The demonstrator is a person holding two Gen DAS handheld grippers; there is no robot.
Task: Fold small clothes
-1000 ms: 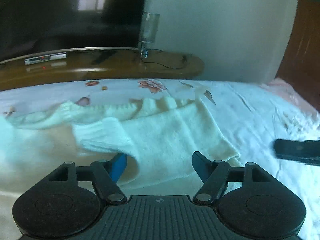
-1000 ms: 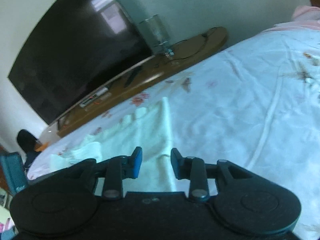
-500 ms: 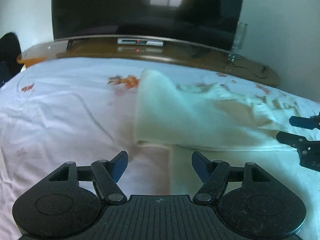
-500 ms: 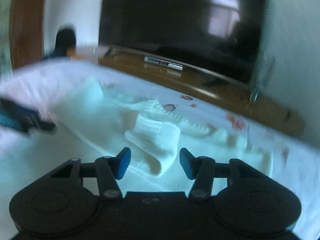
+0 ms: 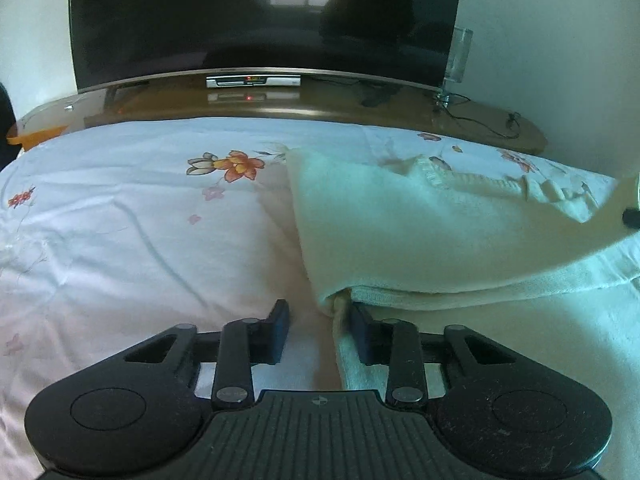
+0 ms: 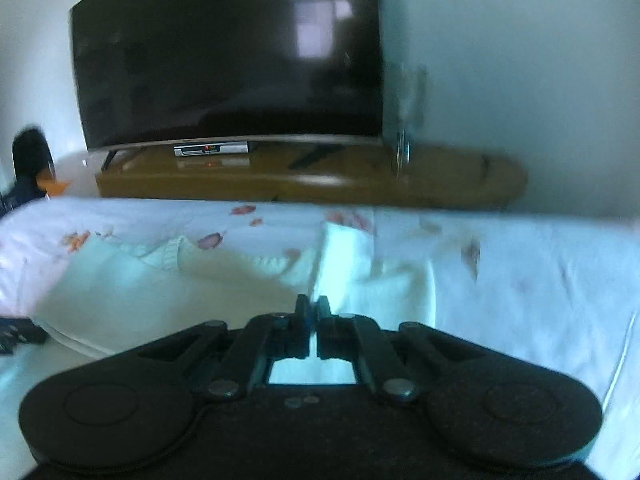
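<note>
A cream knitted sweater (image 5: pixel 420 232) lies partly folded on the floral white bedsheet (image 5: pixel 120 240). My left gripper (image 5: pixel 320 330) is open, its fingers either side of the sweater's folded left corner, the right finger against the fabric edge. In the right wrist view the sweater (image 6: pixel 140 292) spreads left and ahead. My right gripper (image 6: pixel 313 312) is shut on a raised fold of the sweater, which stands up between its jaws.
A wooden TV bench (image 5: pixel 320 104) with a large dark TV (image 5: pixel 260 16) and a set-top box (image 5: pixel 252 80) runs along the bed's far edge. A glass vase (image 5: pixel 458 56) stands at its right. Bare sheet lies left of the sweater.
Both grippers swung to face the TV. The left jaws narrowed around the sweater's corner. The right gripper closed on a fold of the sweater.
</note>
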